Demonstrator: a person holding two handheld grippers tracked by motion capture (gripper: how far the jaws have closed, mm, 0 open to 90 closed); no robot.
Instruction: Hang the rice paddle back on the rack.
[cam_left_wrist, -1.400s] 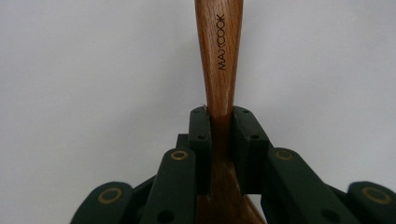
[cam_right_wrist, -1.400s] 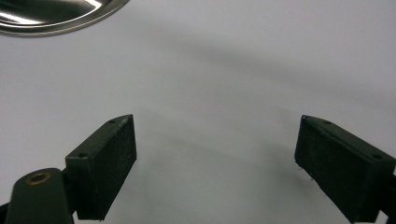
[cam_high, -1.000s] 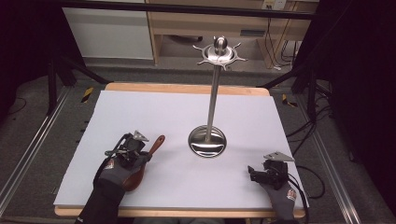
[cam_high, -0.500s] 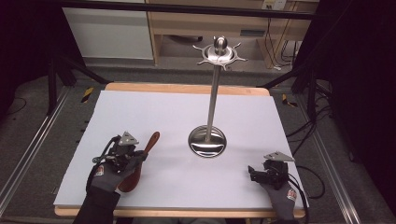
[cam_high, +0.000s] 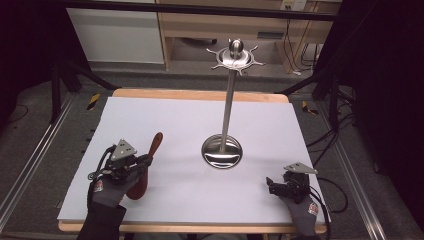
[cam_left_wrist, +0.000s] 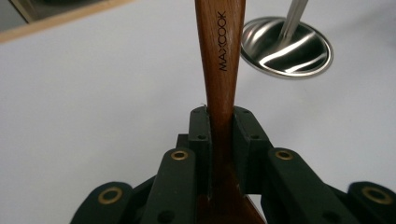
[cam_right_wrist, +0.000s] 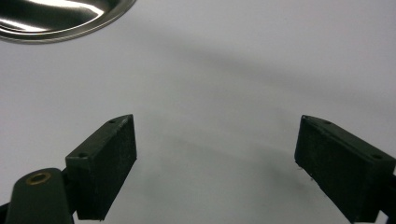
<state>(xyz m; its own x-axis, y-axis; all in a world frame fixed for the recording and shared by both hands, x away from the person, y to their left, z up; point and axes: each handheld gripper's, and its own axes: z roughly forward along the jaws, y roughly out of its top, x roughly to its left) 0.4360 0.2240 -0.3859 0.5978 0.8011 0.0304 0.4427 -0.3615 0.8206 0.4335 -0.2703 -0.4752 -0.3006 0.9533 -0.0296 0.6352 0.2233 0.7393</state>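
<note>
Left claw (cam_high: 145, 161) is clamping both jaws on the neck of a wooden spoon (cam_high: 148, 165), whose handle, marked MAXCOOK, is pointing away toward the round base of a steel utensil stand (cam_high: 222, 151); the spoon is sitting over the near left part of the white tabletop (cam_high: 170, 120). Right claw (cam_high: 271, 184) is resting with jaws standing wide apart and gripping nothing, near the tabletop's front right corner, well apart from the stand.

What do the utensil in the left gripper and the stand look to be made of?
Utensil: apparently wood, a smooth reddish-brown handle with faint grain and a printed brand name. Stand: apparently polished steel, with mirror-bright reflections on its round base and pole.
</note>
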